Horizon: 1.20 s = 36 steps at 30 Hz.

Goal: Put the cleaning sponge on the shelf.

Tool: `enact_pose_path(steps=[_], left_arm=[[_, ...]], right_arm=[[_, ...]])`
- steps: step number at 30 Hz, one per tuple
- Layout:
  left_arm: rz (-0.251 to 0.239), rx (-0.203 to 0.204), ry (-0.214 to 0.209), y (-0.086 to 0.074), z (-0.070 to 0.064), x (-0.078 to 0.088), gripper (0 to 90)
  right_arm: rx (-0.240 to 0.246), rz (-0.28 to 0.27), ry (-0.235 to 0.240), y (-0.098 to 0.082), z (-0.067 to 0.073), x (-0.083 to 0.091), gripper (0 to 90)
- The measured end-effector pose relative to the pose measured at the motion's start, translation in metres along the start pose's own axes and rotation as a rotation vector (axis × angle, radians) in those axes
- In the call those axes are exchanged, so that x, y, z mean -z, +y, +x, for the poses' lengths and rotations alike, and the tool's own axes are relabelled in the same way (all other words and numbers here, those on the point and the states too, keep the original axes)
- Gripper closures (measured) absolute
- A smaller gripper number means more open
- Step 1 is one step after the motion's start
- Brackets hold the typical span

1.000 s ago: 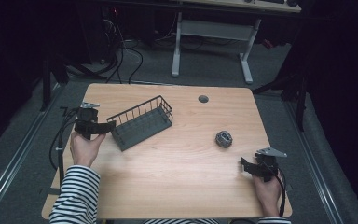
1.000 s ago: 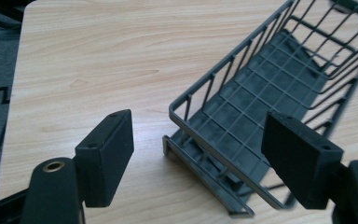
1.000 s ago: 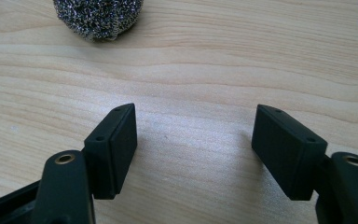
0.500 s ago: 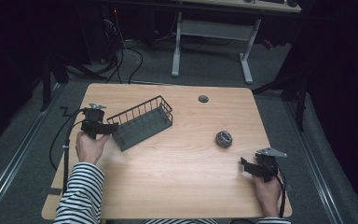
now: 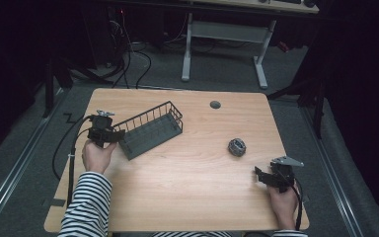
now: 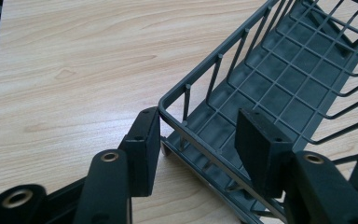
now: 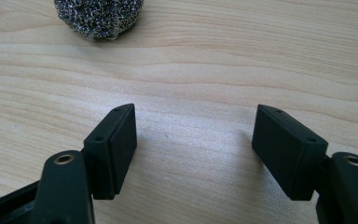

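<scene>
A dark wire basket [image 5: 150, 131] lies slanted on the left half of the wooden table [image 5: 187, 197]. My left gripper [image 5: 114, 134] is at its near-left corner. In the left gripper view, the jaws have just been closing on the basket [image 6: 279, 88]. One pad presses the outside of the corner rim and the other sits inside against the end wall, so my left gripper [image 6: 198, 126] is shut on it. My right gripper [image 5: 257, 174] rests open near the front right edge. A steel-wool scourer [image 5: 237, 146] lies ahead of my right gripper [image 7: 196, 121], with the scourer [image 7: 99, 16] well beyond its fingertips.
A round grey cable grommet [image 5: 215, 104] is set into the table near its far edge. Black cables trail from both grippers off the table's sides. Bare wood stretches between the basket and the scourer.
The left gripper's jaws have narrowed onto the basket's corner, and the hand has edged slightly toward it. The right gripper, the scourer and the basket have stayed put.
</scene>
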<state>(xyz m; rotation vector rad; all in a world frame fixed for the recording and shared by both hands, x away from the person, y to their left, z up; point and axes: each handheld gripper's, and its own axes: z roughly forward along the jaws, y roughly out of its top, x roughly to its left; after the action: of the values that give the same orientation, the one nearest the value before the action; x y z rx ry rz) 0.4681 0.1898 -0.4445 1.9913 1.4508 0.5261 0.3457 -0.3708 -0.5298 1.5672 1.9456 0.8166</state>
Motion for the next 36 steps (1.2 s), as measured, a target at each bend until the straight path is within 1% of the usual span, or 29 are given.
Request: enact_pose_path(steps=[2,11,16,20,22,29,32,36], left_arm=[[0.001,-0.002,0.0,0.0,0.0,0.0,51.2],[-0.012,0.0,-0.022,-0.006,-0.003,0.004,51.2],[-0.021,-0.011,-0.035,-0.011,-0.008,0.007,51.4],[-0.033,-0.009,-0.048,-0.014,-0.011,0.008,51.4],[-0.033,-0.017,-0.059,-0.016,-0.014,0.009,51.4],[-0.036,-0.035,-0.076,-0.019,-0.021,0.011,51.4],[-0.035,-0.054,-0.076,-0.02,-0.026,0.013,51.2],[-0.031,-0.068,-0.084,-0.021,-0.031,0.014,51.1]], right_arm=[[0.0,0.0,0.0,0.0,0.0,0.0,31.1],[0.001,0.0,0.0,0.0,0.0,0.0,31.0],[-0.001,0.001,0.0,0.0,0.0,0.0,31.0],[-0.001,0.001,0.0,0.0,0.0,0.0,31.0],[-0.001,0.002,0.0,0.0,0.0,0.0,31.0],[-0.001,0.003,0.0,0.0,0.0,0.0,31.0],[-0.002,0.001,0.0,0.0,0.0,0.0,31.0],[-0.002,0.003,0.0,0.0,0.0,0.0,31.0]])
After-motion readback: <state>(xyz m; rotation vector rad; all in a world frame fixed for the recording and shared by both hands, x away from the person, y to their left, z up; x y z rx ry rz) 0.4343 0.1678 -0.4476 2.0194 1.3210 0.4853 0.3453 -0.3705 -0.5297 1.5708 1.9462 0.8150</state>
